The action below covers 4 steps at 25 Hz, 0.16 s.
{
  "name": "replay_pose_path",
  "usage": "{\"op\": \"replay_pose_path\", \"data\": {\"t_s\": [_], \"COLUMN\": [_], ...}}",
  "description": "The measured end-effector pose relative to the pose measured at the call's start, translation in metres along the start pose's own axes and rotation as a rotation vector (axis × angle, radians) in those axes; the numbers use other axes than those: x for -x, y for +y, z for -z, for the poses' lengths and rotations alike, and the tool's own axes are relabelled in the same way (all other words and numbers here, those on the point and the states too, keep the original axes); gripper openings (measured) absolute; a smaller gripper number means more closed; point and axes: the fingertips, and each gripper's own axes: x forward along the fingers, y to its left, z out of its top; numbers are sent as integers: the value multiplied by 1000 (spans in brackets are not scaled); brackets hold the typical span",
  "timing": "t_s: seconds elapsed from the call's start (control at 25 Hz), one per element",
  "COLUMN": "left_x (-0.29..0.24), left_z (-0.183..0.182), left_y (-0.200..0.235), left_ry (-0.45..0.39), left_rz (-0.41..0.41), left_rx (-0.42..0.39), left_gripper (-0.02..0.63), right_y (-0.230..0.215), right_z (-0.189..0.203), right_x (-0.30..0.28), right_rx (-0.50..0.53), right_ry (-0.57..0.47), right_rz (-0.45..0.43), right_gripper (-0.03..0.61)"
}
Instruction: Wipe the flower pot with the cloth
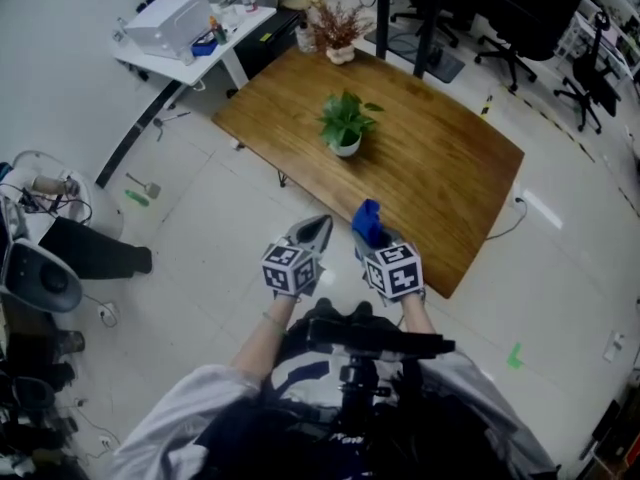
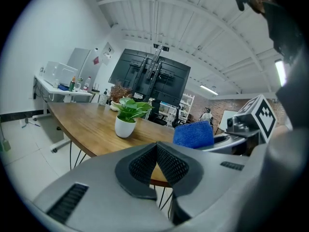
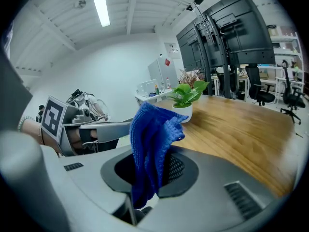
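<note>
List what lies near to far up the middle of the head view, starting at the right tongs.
The right tongs shut on the blue cloth → white flower pot holding the green plant → dried-flower arrangement at the far edge of the wooden table.

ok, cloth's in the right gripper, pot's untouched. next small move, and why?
Probably carry the right gripper forward to the flower pot: its jaws are shut on the blue cloth, but it hangs by the near edge of the table, apart from the pot.
</note>
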Motion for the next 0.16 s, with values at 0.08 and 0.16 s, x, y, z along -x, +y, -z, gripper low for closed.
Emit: {"op": "replay_pose_path", "data": {"t_s": [0.08,0.16], "left_x": [2,5], "left_z": [0,-2], "left_y": [0,0], "left_ry": [10,21], "left_rz": [15,31], "left_rx": [-18,-36], "left_gripper": [5,5], "right_y": [5,10], "right_z": [0,0], "right_x": [-1,-1], "right_rx": [-8,-16], "right_ry": [-3,-6], "right_rz": [9,16], "right_gripper": [80,80]}}
